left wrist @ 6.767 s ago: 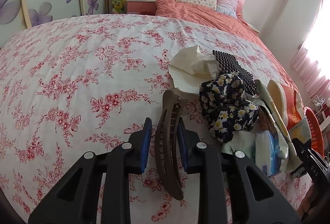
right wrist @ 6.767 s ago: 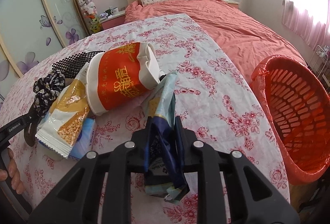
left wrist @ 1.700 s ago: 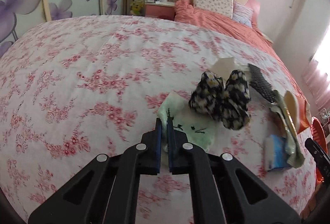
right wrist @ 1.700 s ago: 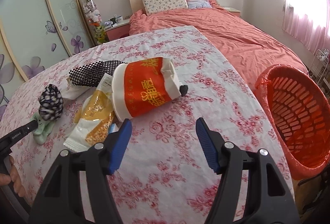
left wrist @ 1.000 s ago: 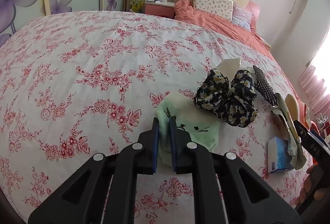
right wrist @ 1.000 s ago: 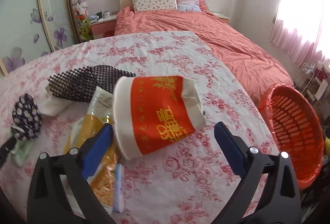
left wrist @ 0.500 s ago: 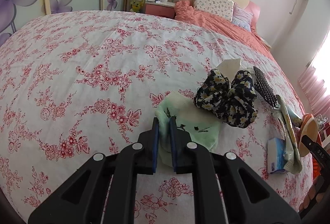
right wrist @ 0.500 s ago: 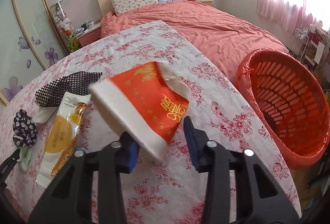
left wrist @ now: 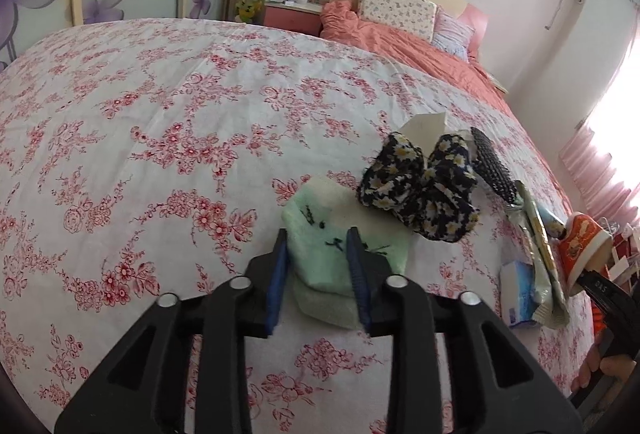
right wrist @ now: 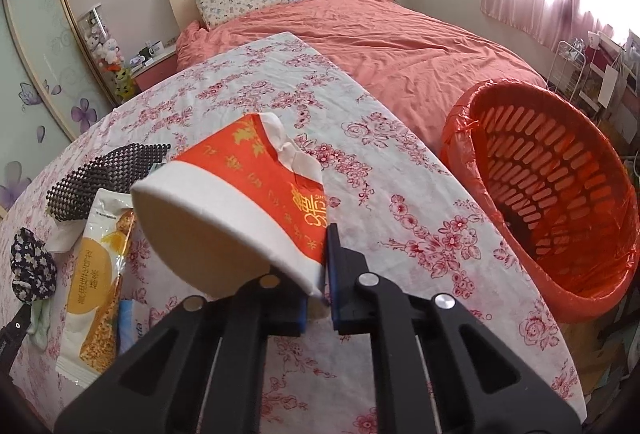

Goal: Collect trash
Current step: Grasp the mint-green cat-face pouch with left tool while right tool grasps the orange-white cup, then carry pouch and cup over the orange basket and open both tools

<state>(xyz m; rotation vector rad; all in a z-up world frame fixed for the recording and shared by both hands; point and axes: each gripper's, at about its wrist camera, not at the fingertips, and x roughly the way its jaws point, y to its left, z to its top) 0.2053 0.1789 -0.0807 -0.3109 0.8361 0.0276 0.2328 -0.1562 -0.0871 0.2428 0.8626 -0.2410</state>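
Red and white paper cup (right wrist: 240, 202), crushed, torn at its base, gold print on its side.
We clamp its rim in our right gripper (right wrist: 318, 288), cup lifted above the floral tablecloth (right wrist: 420, 234) near its right edge, beside the orange basket (right wrist: 560, 194). Our left gripper (left wrist: 318, 274) is opening, straddling the green sock (left wrist: 340, 234).

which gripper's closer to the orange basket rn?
Right. The right gripper, clamped on the red paper cup, is beside the orange basket; the left gripper straddles the green cloth farther off.
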